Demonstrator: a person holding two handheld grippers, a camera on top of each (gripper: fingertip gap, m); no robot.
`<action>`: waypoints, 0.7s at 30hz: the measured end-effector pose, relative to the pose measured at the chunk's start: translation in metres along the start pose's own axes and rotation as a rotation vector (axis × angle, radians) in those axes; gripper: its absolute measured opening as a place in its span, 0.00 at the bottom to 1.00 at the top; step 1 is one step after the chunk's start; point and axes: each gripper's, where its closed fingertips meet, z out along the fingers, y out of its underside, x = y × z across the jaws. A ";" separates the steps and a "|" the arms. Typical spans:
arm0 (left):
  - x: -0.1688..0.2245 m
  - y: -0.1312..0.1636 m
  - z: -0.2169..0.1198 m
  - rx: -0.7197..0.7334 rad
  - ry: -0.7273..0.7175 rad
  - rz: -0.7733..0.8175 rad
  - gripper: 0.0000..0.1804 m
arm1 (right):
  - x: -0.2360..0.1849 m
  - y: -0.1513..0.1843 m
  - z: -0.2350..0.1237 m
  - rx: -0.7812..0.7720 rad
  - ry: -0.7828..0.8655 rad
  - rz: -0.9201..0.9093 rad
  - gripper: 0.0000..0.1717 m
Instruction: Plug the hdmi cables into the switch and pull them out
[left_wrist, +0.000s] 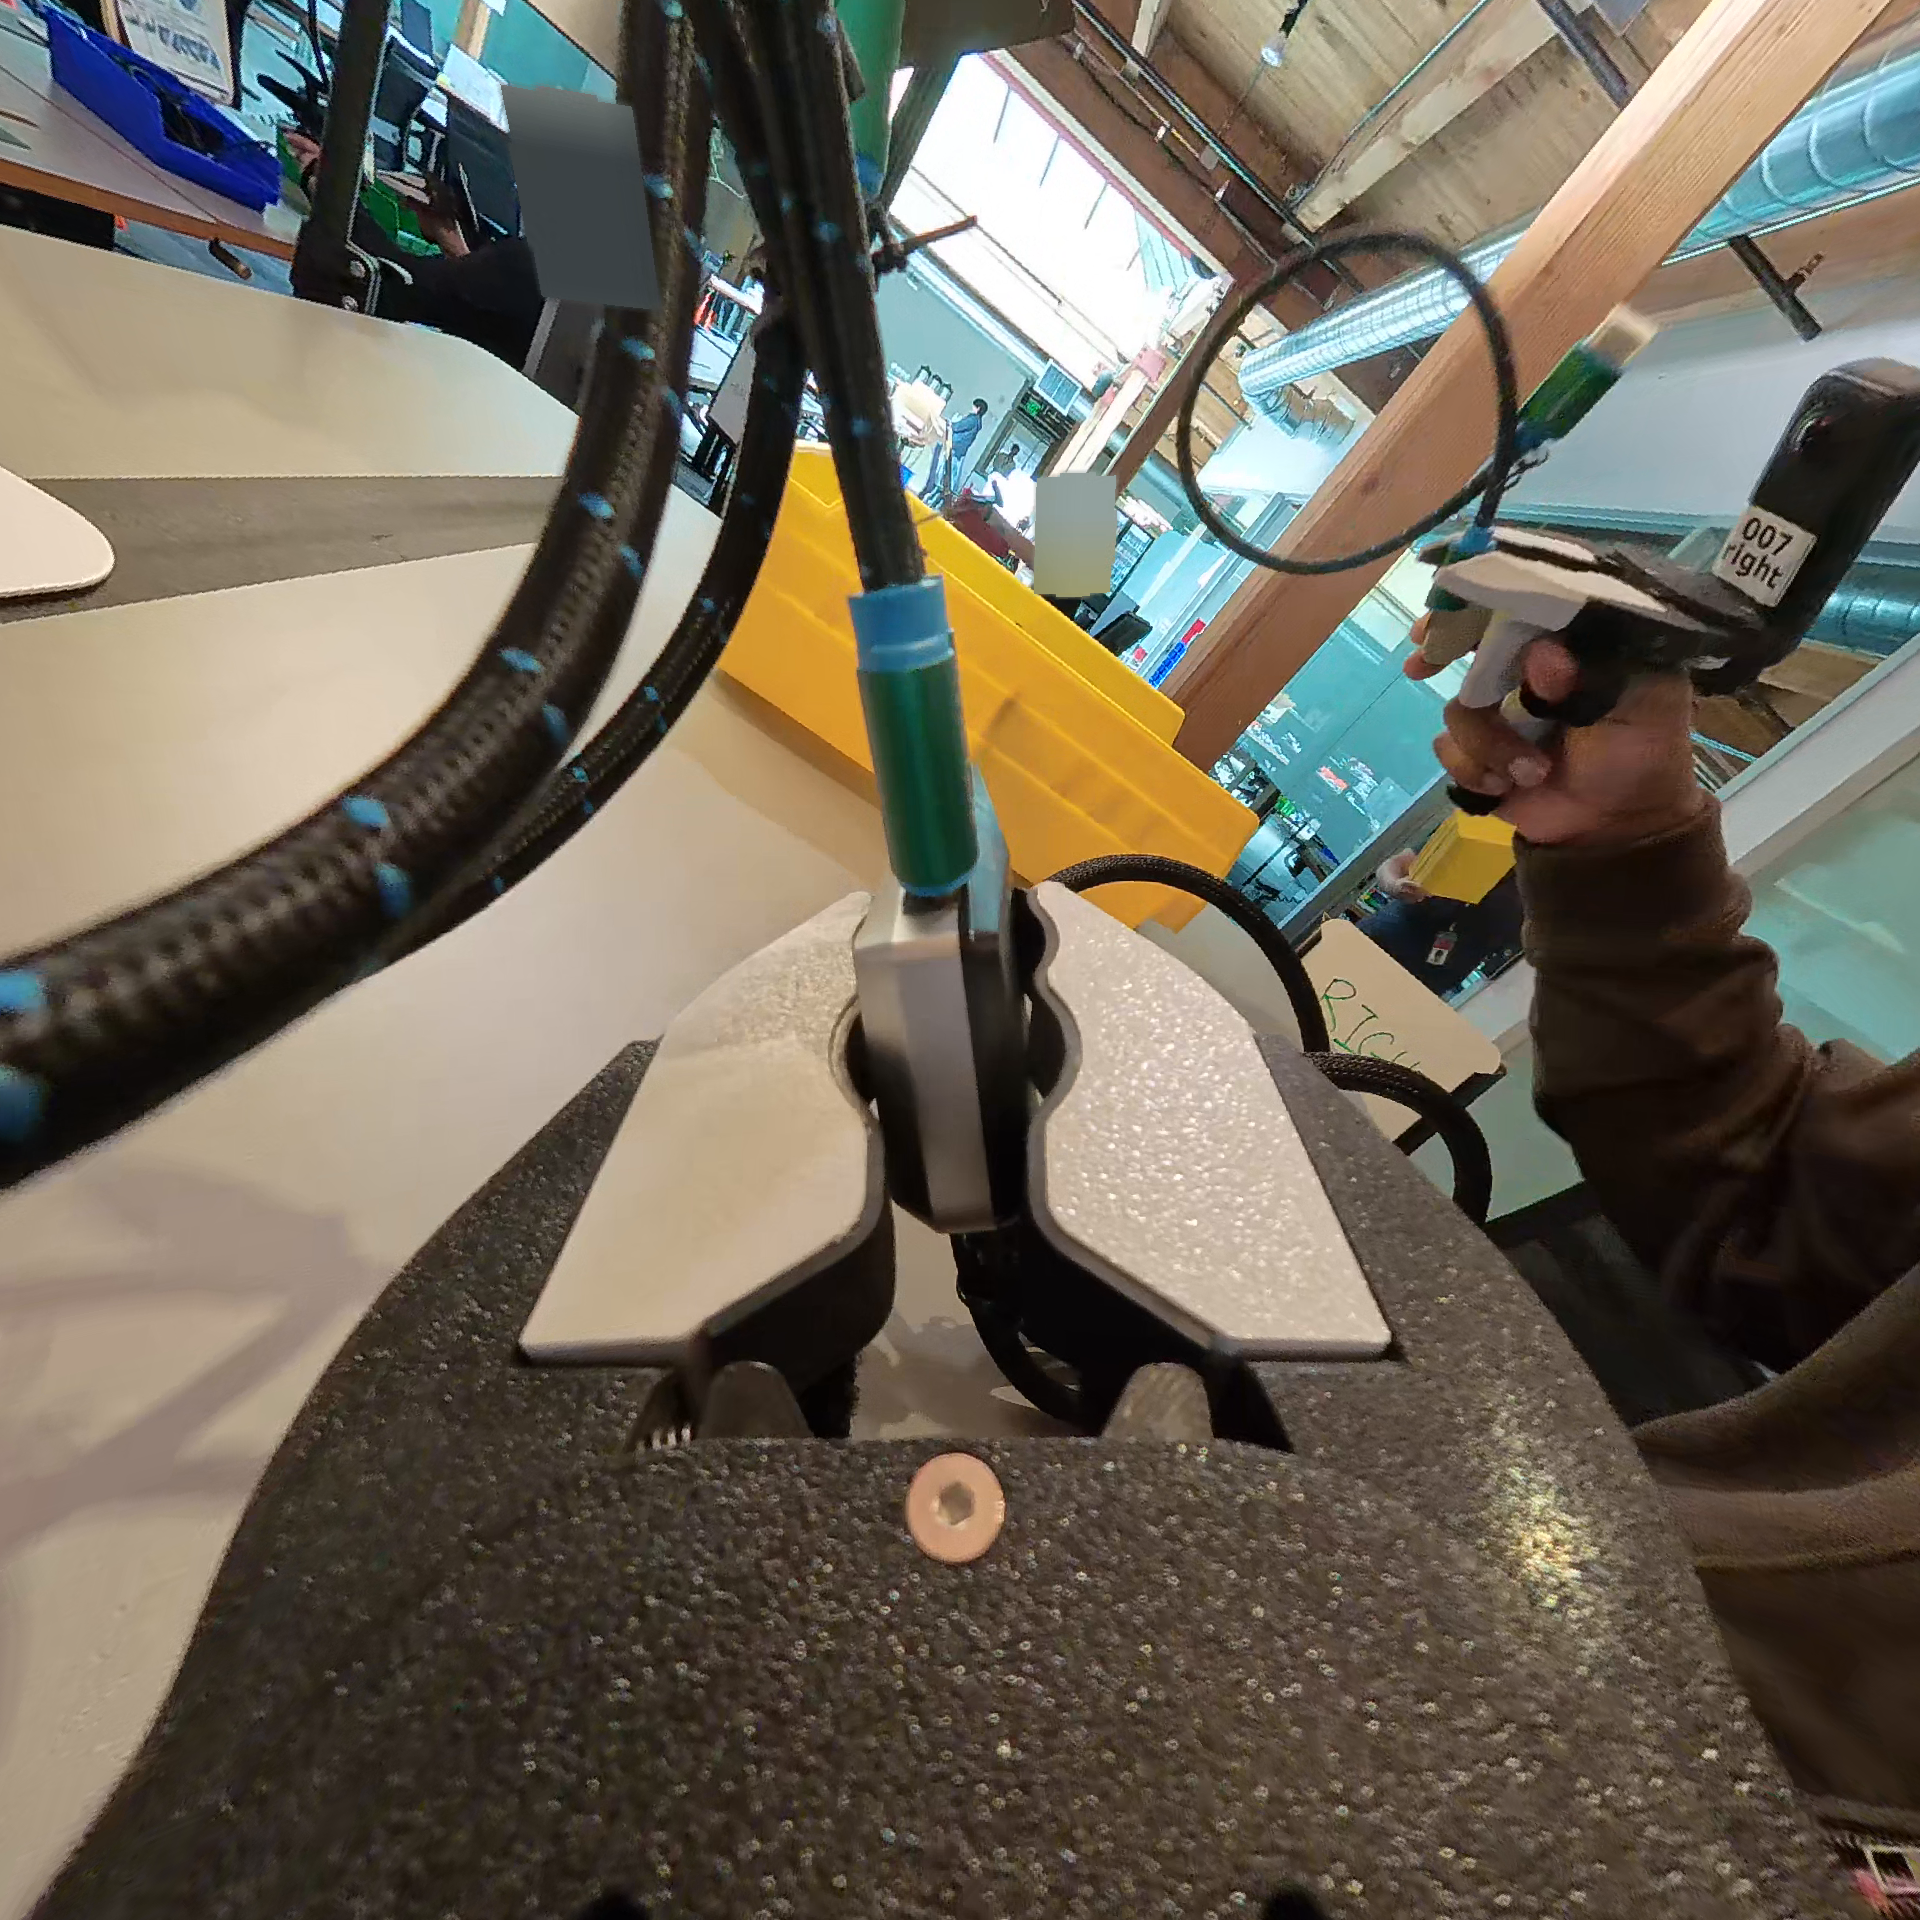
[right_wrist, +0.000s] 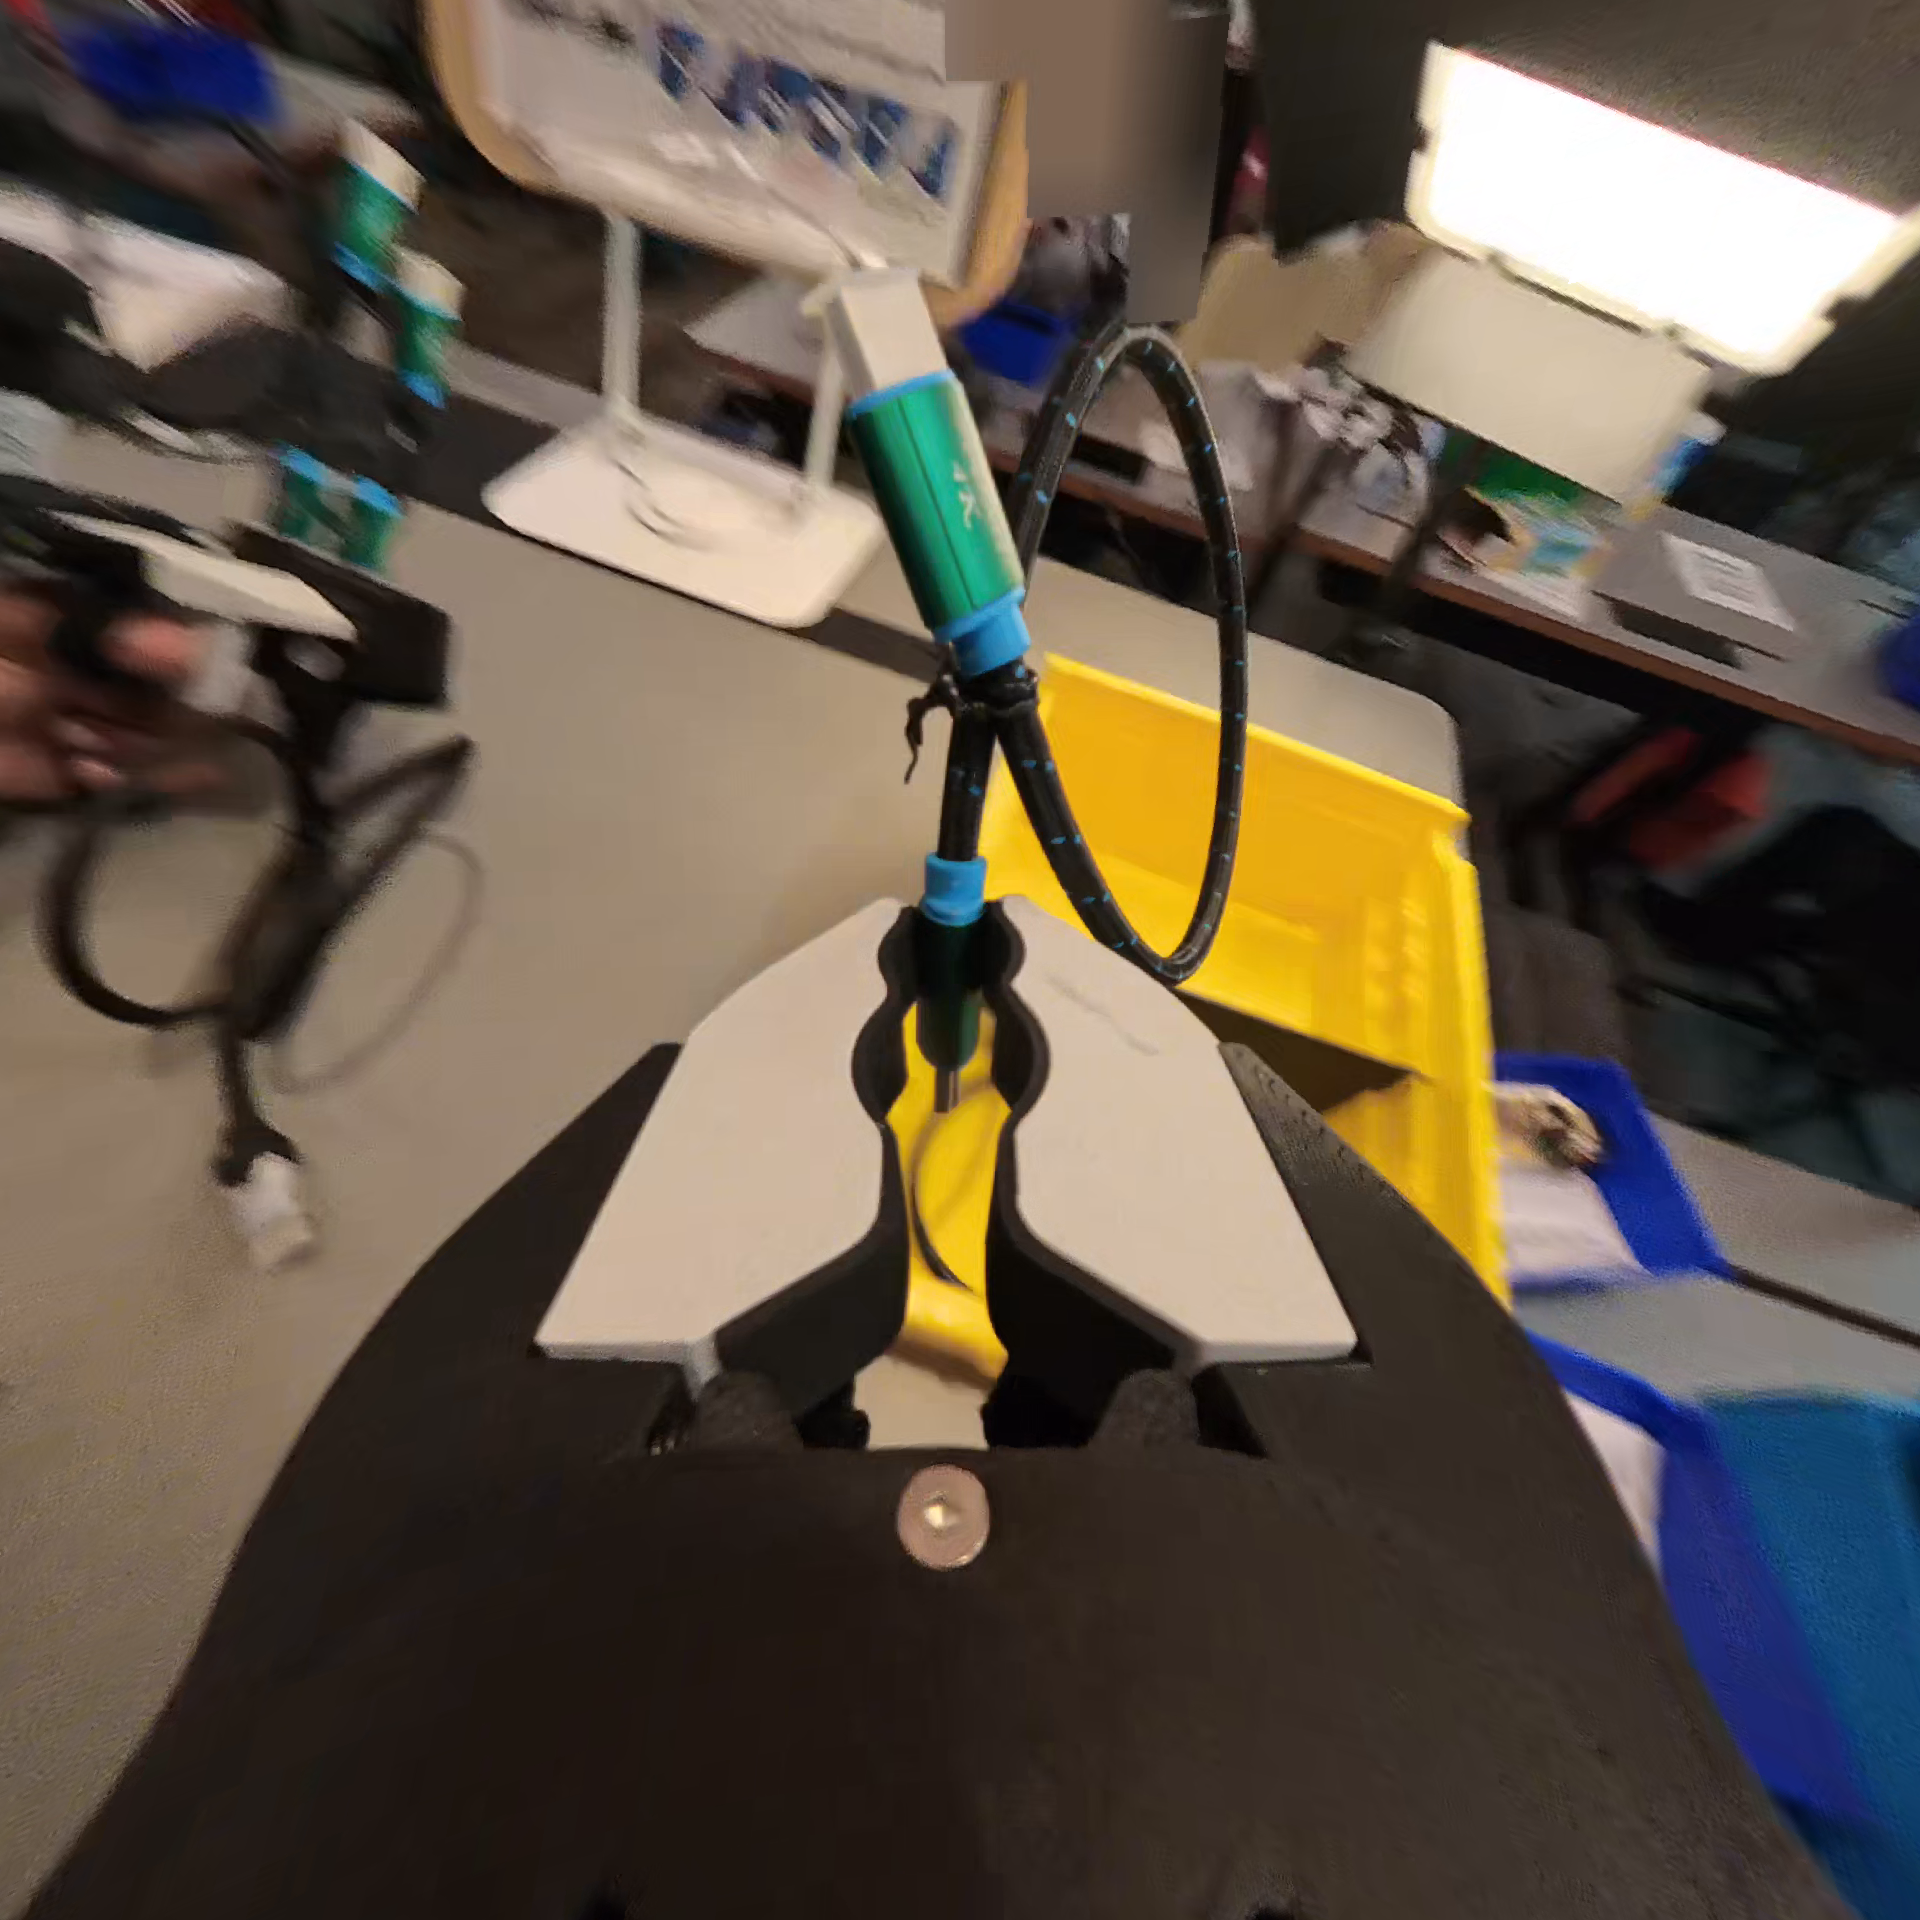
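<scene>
In the left wrist view the left tongs (left_wrist: 951, 997) sit at the centre of the frame, clamped on the flat silver plug (left_wrist: 914, 1039) of a green-sleeved connector (left_wrist: 914, 779). A thick black braided cable with blue flecks (left_wrist: 312, 894) rises from the connector and sweeps off to the lower left over the pale bench (left_wrist: 312, 1195). A yellow bin (left_wrist: 1039, 707) lies behind, right of centre. At the right edge a hand (left_wrist: 1569, 758) carries the right tongs (left_wrist: 1455, 582), with a thin cable loop (left_wrist: 1351, 405) standing above them. To handle this well, the plug wants gripping across its flat faces — and the heavy cable wants slack, so it does not lever the plug sideways.

In the right wrist view the right tongs (right_wrist: 951, 966) are closed narrowly on a small green connector (right_wrist: 951, 997), its metal tip pointing back toward the camera. Its short braided cable (right_wrist: 1226, 644) loops up to a larger green plug (right_wrist: 935, 499) at upper centre — the yellow bin (right_wrist: 1351, 883) lies just behind. Much of the surround is blurred, so steadier hands would help.
</scene>
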 end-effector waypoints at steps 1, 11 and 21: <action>0.000 0.000 0.000 -0.002 0.000 0.001 0.13 | 0.019 0.014 -0.012 -0.068 0.068 -0.022 0.07; 0.002 0.001 -0.001 0.000 0.003 0.014 0.13 | 0.053 0.164 0.015 -0.770 0.190 -0.156 0.07; 0.004 0.001 -0.002 0.004 0.005 0.019 0.13 | 0.049 0.124 0.040 -0.477 0.045 0.107 0.25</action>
